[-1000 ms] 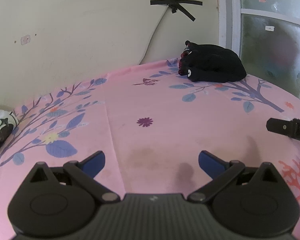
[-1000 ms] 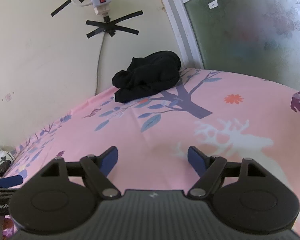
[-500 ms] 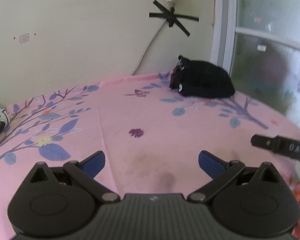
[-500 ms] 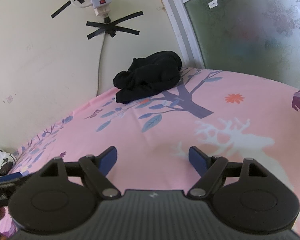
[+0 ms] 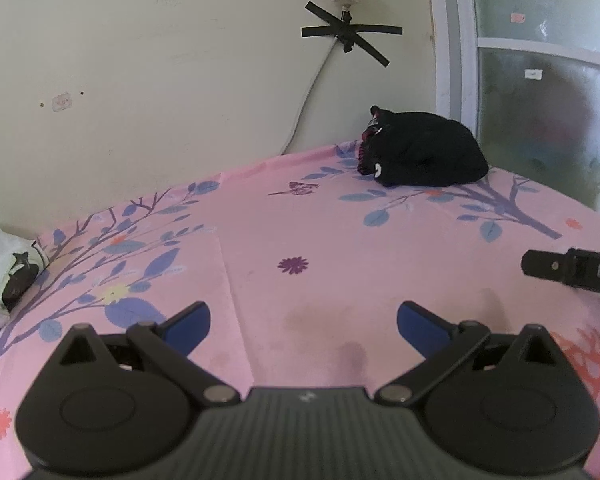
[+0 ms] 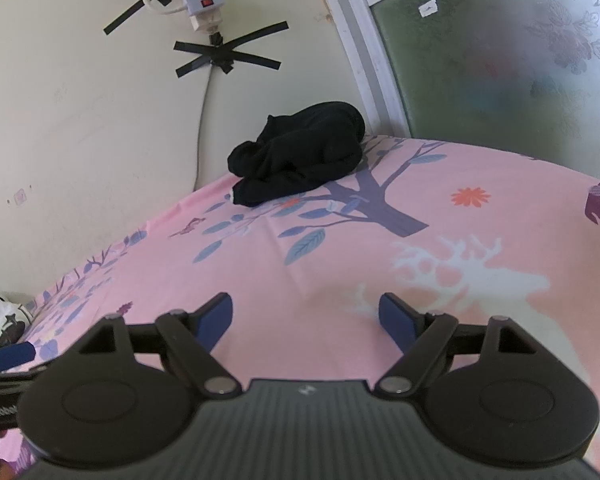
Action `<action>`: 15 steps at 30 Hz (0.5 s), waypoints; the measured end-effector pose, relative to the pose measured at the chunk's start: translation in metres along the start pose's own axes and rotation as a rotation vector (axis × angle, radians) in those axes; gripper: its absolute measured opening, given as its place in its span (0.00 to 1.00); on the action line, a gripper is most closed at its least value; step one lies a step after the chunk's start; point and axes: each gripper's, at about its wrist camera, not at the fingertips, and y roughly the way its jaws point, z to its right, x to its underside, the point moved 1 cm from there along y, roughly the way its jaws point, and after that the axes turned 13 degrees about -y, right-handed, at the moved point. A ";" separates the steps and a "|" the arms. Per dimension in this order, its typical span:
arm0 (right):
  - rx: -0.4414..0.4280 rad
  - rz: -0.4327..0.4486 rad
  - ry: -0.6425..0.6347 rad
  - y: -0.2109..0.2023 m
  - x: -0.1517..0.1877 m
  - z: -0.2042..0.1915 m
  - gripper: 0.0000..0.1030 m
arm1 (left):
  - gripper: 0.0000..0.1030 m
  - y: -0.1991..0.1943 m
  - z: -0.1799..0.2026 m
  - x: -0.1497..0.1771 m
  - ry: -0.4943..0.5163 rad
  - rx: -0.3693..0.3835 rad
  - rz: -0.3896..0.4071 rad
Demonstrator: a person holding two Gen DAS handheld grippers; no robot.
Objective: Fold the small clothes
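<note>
A crumpled black garment (image 5: 420, 150) with a bit of red and white at its left end lies at the far corner of the pink floral sheet (image 5: 340, 240), against the wall. The right wrist view shows the same black garment (image 6: 300, 154) far ahead. My left gripper (image 5: 303, 322) hovers open over bare sheet, holding nothing. My right gripper (image 6: 306, 316) is open too, over the sheet's white deer print, with nothing between its fingers. A finger of the right gripper (image 5: 568, 270) pokes in at the left wrist view's right edge.
A white cloth with a black print (image 5: 4, 276) lies at the left edge of the bed. A power strip (image 6: 202, 4) and taped cable (image 6: 224, 54) hang on the wall behind. A frosted window (image 6: 500, 60) closes off the right side.
The left wrist view swung right and lifted, then came back toward its first aim. The right wrist view drifted only slightly. Both grippers stayed open; the black garment did not move.
</note>
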 end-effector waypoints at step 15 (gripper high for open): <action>-0.002 -0.001 -0.003 0.000 0.000 -0.001 0.74 | 1.00 0.008 -0.008 0.000 -0.037 -0.047 -0.034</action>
